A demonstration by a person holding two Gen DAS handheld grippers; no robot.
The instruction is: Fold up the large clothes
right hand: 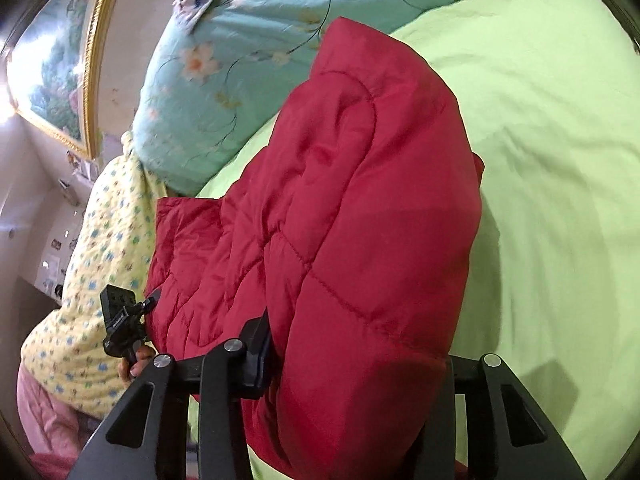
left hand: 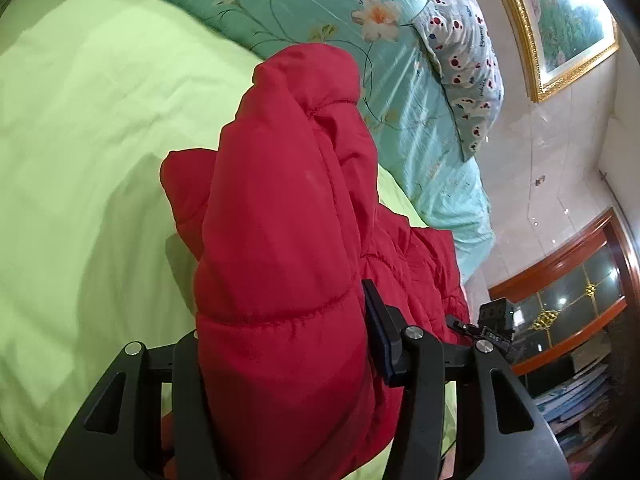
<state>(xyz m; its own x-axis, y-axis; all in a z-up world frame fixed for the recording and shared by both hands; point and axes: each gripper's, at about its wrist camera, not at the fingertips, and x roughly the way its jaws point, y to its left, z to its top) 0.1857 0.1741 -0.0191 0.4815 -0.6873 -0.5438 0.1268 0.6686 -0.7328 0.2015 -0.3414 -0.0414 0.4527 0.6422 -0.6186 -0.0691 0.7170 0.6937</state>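
Note:
A red quilted puffer jacket is bunched and lifted over a light green bed sheet. My left gripper is shut on a thick fold of it; the padding bulges up between the fingers and hides the tips. In the right wrist view the same jacket fills the middle, and my right gripper is shut on another thick fold. The left gripper shows at the lower left of that view, and the right gripper shows at the right of the left wrist view.
A teal floral duvet lies folded along the far side of the bed, with a patterned pillow on it. A gold-framed painting hangs on the wall. The person's yellow patterned sleeve is at the left. A wooden cabinet stands beyond the bed.

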